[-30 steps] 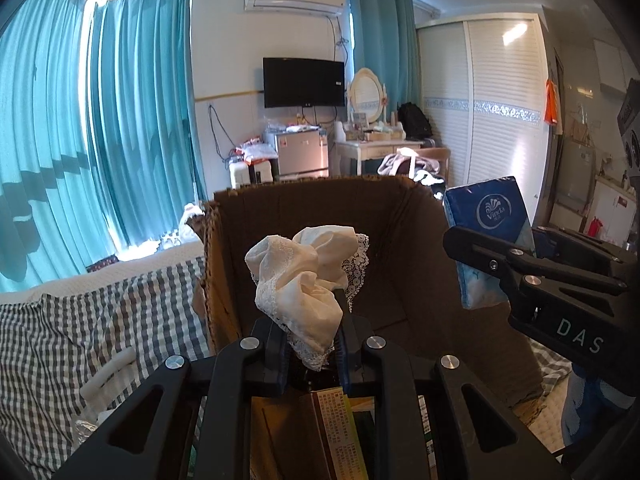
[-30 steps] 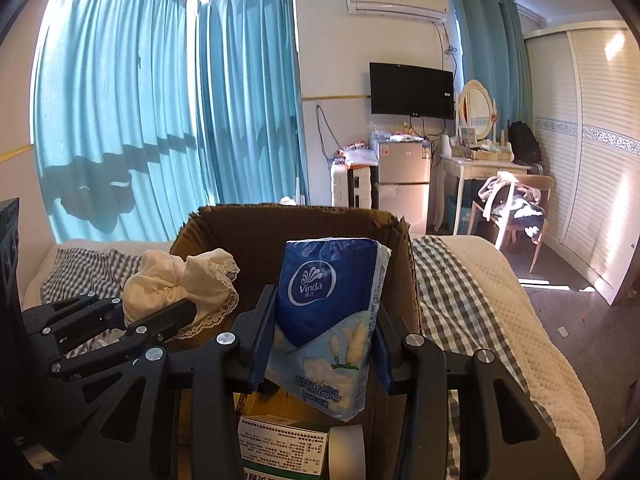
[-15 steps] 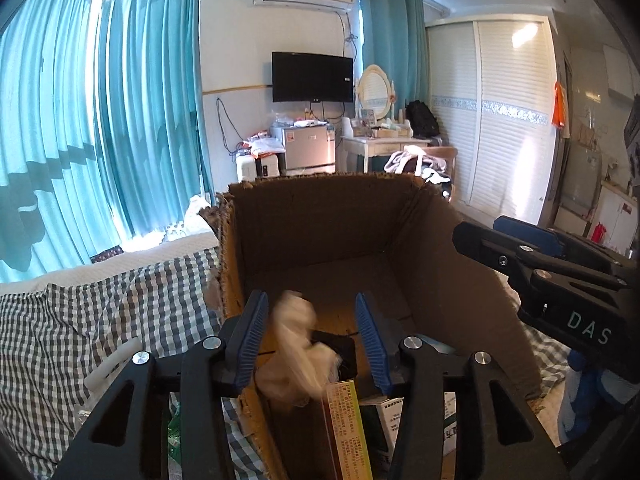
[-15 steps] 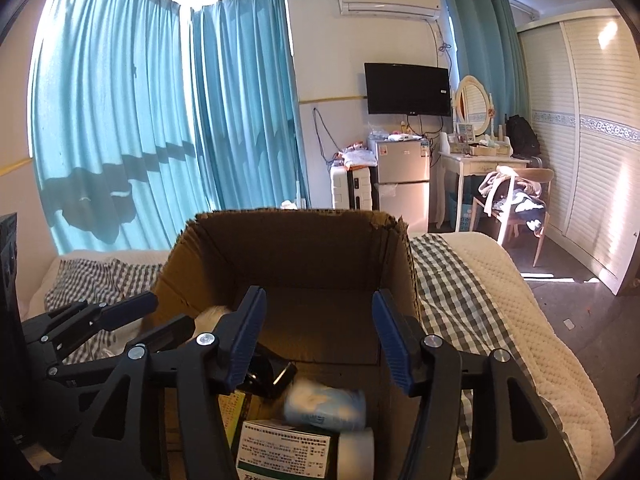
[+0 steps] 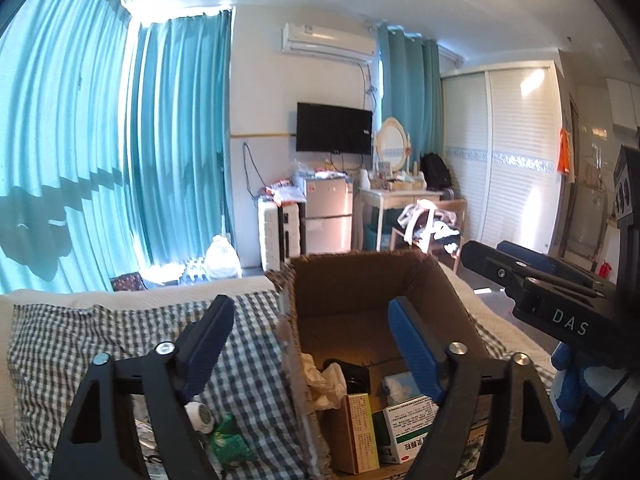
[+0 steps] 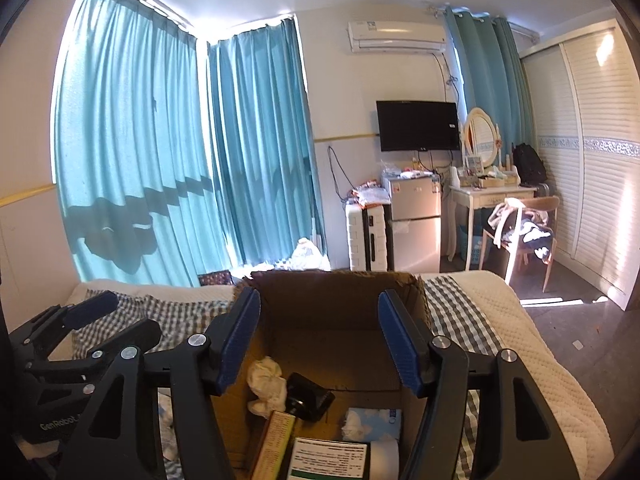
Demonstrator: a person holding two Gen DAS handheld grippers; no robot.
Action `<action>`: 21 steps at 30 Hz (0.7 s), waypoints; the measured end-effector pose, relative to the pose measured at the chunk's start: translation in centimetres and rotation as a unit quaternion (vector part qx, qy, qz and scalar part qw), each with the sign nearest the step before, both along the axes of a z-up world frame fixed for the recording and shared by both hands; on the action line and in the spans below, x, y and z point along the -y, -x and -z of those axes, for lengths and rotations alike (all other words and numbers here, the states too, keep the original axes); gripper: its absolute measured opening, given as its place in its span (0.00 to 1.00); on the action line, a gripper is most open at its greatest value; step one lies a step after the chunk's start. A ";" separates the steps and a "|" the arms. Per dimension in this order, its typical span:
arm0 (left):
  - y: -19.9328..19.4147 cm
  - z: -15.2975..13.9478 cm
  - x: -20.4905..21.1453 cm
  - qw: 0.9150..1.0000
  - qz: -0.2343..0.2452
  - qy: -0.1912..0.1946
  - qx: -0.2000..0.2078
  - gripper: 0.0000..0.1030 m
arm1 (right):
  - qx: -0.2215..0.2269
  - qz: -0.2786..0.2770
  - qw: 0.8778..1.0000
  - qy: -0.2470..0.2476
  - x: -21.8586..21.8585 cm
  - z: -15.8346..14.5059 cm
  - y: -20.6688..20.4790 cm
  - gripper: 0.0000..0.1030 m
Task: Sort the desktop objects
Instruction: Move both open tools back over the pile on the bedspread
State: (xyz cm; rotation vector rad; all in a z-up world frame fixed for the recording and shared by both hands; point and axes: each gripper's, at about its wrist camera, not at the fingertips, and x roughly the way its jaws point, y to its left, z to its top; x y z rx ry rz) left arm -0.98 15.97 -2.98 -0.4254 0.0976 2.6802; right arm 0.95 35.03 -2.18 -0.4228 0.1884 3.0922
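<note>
A brown cardboard box (image 5: 360,268) (image 6: 340,280) stands open on the checked bedspread. Inside lie a crumpled cream lace cloth (image 5: 324,380) (image 6: 266,384), a blue tissue pack (image 6: 372,420) (image 5: 400,386), a black object (image 6: 308,398), an orange-green carton (image 5: 360,428) and a white medicine box (image 6: 328,460) (image 5: 412,424). My left gripper (image 5: 310,320) hangs above the box's left wall, its jaws opening with nothing between them. My right gripper (image 6: 318,312) hovers over the box, jaws opening and empty. Each gripper shows at the edge of the other's view.
On the bedspread (image 5: 248,364) left of the box lie a small white round gadget (image 5: 200,414) and a green wrapper (image 5: 230,438). A cream quilt (image 6: 540,360) covers the bed's right side. Beyond the bed are a fridge, dressing table and chair.
Both grippers let go: the lace cloth and the blue tissue pack dropped into the box. Both sets of jaws widened, and both grippers rose and drew back from the box.
</note>
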 end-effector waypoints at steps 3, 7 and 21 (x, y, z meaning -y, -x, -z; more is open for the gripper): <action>-1.6 -1.5 1.7 0.999 -0.021 -0.006 -0.025 0.90 | -0.014 -0.011 1.000 0.000 1.4 -1.2 -1.0 0.68; -3.1 -3.4 4.0 0.997 -0.047 -0.014 -0.053 1.00 | -0.023 -0.028 0.999 0.000 3.2 -2.5 -1.8 0.69; -8.4 -6.5 11.5 0.974 -0.160 0.028 -0.158 1.00 | -0.083 -0.051 0.995 0.013 7.3 -5.4 -5.3 1.00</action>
